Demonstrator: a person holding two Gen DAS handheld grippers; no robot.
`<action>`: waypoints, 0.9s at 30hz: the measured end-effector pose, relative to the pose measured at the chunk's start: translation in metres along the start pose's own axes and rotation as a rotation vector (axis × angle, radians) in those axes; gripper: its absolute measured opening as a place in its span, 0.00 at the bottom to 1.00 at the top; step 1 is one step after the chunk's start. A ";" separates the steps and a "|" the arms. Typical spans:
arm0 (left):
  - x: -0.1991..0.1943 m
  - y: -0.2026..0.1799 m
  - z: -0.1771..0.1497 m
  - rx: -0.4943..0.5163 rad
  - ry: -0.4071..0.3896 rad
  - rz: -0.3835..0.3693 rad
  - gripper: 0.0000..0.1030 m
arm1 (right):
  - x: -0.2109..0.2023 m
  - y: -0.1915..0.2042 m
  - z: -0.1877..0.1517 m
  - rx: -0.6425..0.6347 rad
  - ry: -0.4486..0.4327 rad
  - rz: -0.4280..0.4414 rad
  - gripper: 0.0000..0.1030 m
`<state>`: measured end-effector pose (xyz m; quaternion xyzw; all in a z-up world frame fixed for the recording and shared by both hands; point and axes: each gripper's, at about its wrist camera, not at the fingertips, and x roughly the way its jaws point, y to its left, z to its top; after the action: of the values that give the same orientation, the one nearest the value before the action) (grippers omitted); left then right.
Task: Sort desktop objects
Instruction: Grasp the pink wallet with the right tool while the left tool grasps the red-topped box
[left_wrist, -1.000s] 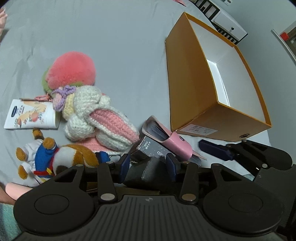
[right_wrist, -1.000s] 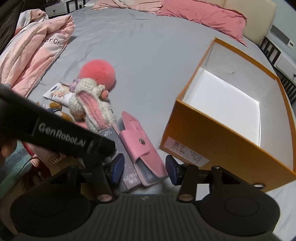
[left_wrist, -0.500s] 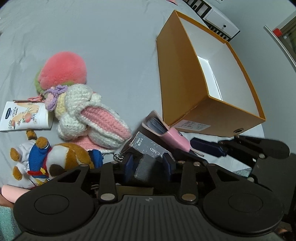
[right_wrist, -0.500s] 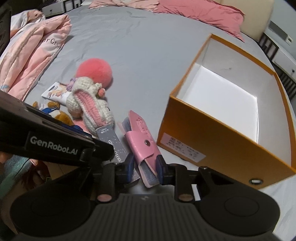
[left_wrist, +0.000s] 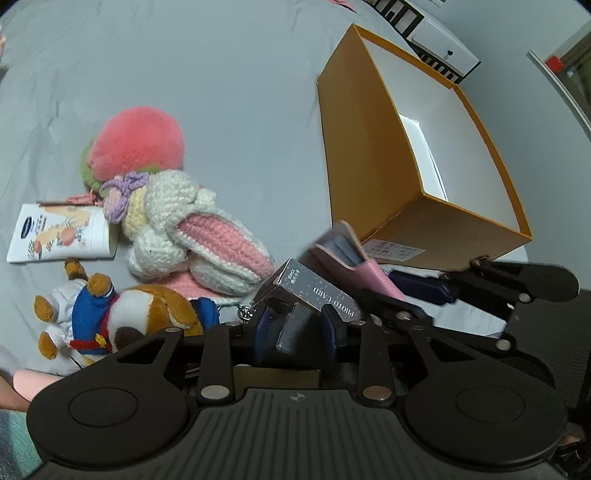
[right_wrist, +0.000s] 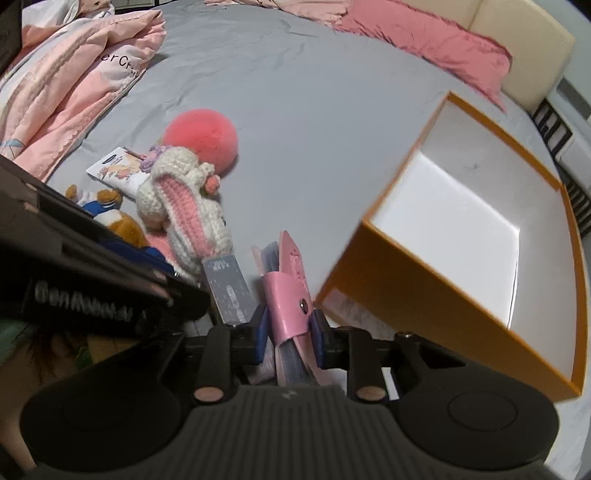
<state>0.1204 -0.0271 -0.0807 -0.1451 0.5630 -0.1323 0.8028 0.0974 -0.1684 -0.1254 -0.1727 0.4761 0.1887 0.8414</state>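
My left gripper (left_wrist: 296, 325) has its jaws closing, and the blue pads press both sides of a grey photo card box (left_wrist: 314, 290), which tilts up off the sheet. My right gripper (right_wrist: 289, 326) is closing too, its pads squeezing a pink card wallet (right_wrist: 286, 295) that stands on edge. In the right wrist view the grey box (right_wrist: 229, 288) sits just left of the wallet. The open orange box (left_wrist: 424, 166) with a white inside (right_wrist: 461, 236) stands to the right of both, close by.
On the grey bed sheet (left_wrist: 229, 74) to the left lie a crochet bunny (left_wrist: 192, 236), a pink pompom (left_wrist: 136, 142), a white tube (left_wrist: 59, 232) and a plush toy in blue (left_wrist: 110, 310). A pink quilt (right_wrist: 74, 81) and a pillow (right_wrist: 424, 40) lie farther back.
Both pairs of jaws have narrowed onto their items. The grey box has tipped up in the left gripper, and the wallet has turned from lying flat to standing on edge in the right one.
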 end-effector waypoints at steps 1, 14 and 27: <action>-0.001 0.001 0.000 -0.005 0.002 -0.005 0.34 | -0.002 -0.004 -0.003 0.017 0.010 0.006 0.23; 0.013 0.011 0.009 -0.154 0.039 -0.060 0.34 | -0.003 -0.019 -0.013 0.128 0.040 0.127 0.25; 0.049 -0.002 0.036 -0.254 0.134 -0.031 0.48 | 0.005 -0.030 -0.013 0.209 0.056 0.111 0.25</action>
<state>0.1703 -0.0448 -0.1106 -0.2452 0.6253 -0.0816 0.7364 0.1050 -0.1995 -0.1325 -0.0626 0.5251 0.1796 0.8295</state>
